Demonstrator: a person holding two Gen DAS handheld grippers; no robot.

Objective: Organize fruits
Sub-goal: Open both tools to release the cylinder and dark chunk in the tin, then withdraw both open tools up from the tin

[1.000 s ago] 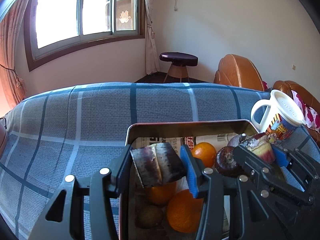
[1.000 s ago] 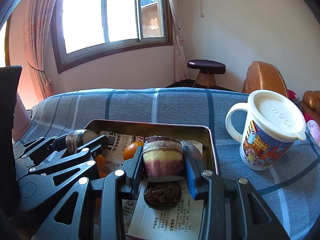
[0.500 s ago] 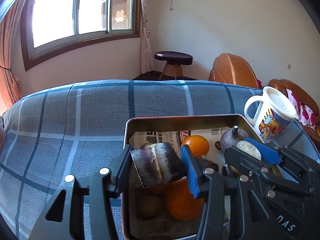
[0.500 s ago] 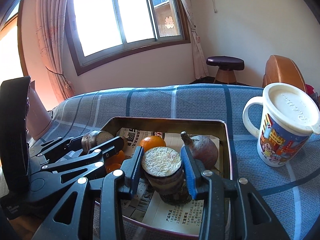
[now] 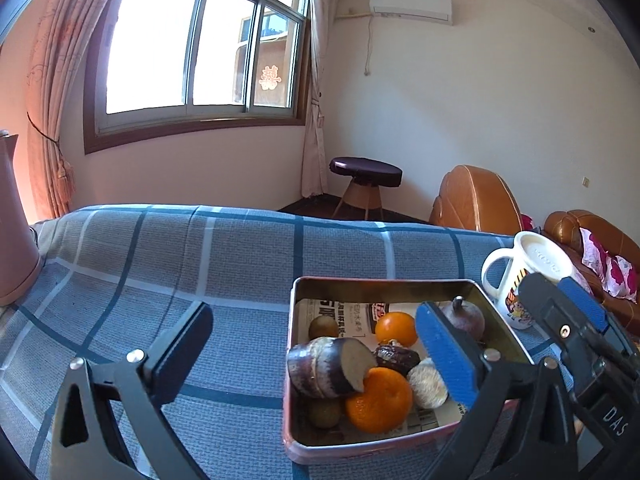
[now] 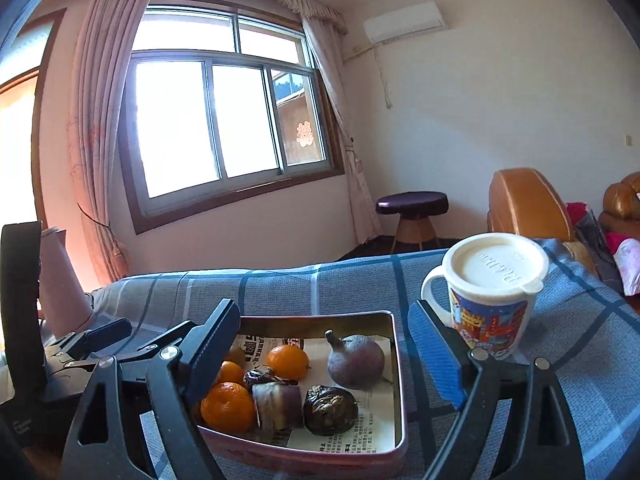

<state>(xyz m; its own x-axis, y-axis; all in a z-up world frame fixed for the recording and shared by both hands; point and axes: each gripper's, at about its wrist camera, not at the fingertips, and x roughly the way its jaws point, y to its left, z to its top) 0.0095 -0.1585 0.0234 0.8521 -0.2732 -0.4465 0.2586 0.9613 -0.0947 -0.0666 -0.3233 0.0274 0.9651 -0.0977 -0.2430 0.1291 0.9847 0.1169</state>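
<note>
Both claws, left gripper (image 5: pixel 320 354) and right gripper (image 6: pixel 328 344), are hanging wide open, holding nothing. Fruits are sitting gathered in the tin (image 6: pixel 394 364), lower centre of frame: oranges (image 6: pixel 229 407), cane pieces (image 5: pixel 326 366), likely kept together.

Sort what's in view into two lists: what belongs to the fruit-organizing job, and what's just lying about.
Belongs to the job:
metal tin, lined with newspaper
oranges
sugarcane pieces
round purple fruit
dark wrinkled fruit
kiwis
left gripper and right gripper, both open and empty

Just lying about:
lidded cartoon mug
pink kettle
stool
checked cloth
</note>
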